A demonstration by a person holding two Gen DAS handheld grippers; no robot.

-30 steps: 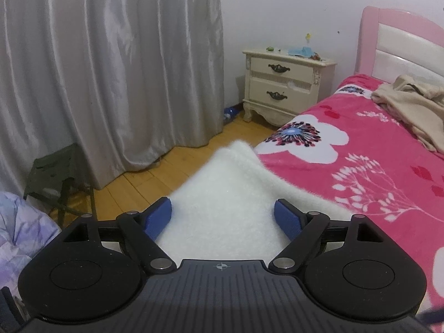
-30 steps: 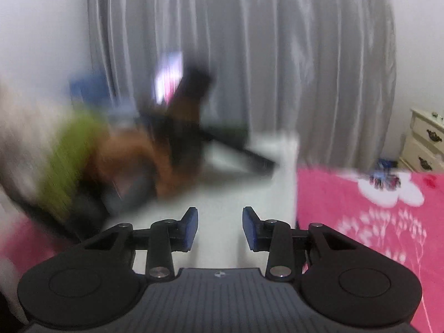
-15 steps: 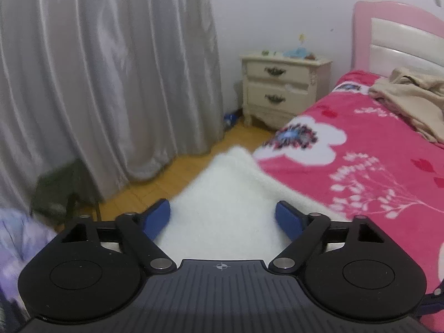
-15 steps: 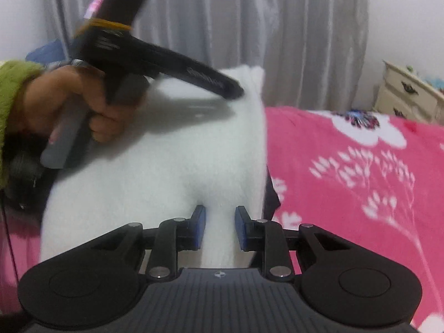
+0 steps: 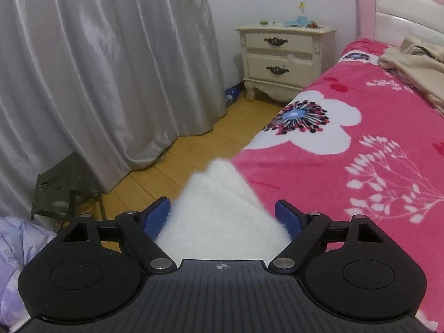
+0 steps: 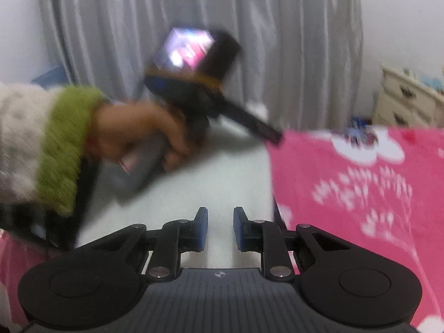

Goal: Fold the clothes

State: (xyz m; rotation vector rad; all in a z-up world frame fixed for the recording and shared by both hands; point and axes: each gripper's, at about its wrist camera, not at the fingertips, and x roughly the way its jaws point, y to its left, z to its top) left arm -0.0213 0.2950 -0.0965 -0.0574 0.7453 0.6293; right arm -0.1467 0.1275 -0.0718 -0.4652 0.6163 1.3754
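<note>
- The white fleecy garment (image 5: 219, 194) lies at the edge of the bed (image 5: 360, 188). One pointed corner of it reaches forward past the tips of the left gripper (image 5: 222, 213).
- The left fingers stand wide apart with that corner lying between them. The fleece brushes the inner side of each finger, but neither visibly presses on it, so I judge it unheld.
- The right gripper (image 6: 220, 229) has its fingers drawn to a narrow slot, and they have just been closing. White cloth shows in the slot.
- The step in hand looks like taking two points of the garment to carry a fold over. To do it well, settle the left fingers further back from the corner so that they close on the full thickness of the pile, not only on the tip.
- Both holds should be sure before lifting, and the edge between them should be kept taut and level so the fold lands square on the bed.
- Whether the right fingers truly pinch the cloth or only hover above it cannot be told, since that view is smeared.
- The person's left hand (image 6: 144, 136) covers part of the garment beyond the right fingertips.
- The garment's full outline, and whether it has sleeves, is cut off behind both gripper bodies.
</note>
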